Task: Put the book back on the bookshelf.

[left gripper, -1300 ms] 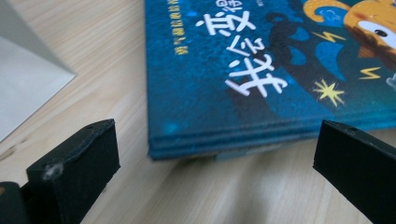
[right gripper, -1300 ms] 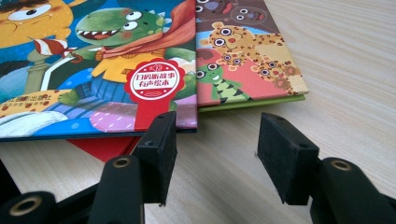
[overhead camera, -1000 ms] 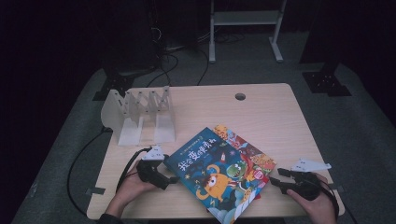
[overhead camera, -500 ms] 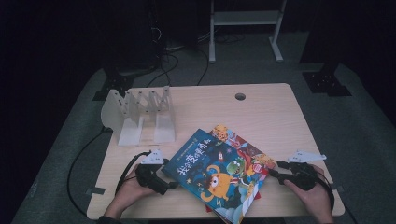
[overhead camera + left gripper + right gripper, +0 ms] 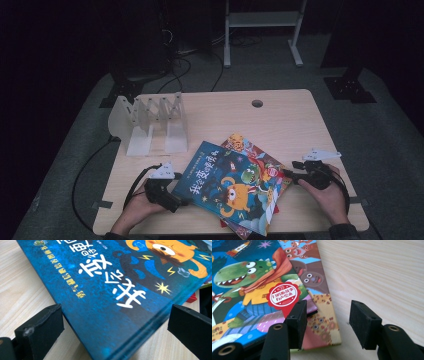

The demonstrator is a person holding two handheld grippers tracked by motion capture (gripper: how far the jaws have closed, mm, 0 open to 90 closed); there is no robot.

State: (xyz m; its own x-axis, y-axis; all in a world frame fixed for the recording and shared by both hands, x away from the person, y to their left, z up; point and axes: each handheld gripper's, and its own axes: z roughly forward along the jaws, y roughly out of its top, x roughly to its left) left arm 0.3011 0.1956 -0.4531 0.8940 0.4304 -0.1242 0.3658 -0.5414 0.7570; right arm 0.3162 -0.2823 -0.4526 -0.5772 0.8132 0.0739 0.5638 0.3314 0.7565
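Behind the books, white rack

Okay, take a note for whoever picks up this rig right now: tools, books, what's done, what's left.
Left tool: open, jaws either side of the blue book's near corner, not pressing.
Right tool: open at the stack's right edge; one jaw above the dinosaur book, the other over bare table.
Books lie in a skewed pile at the front of the table; the white book rack at back left holds none.
Nothing racked yet; all books left.
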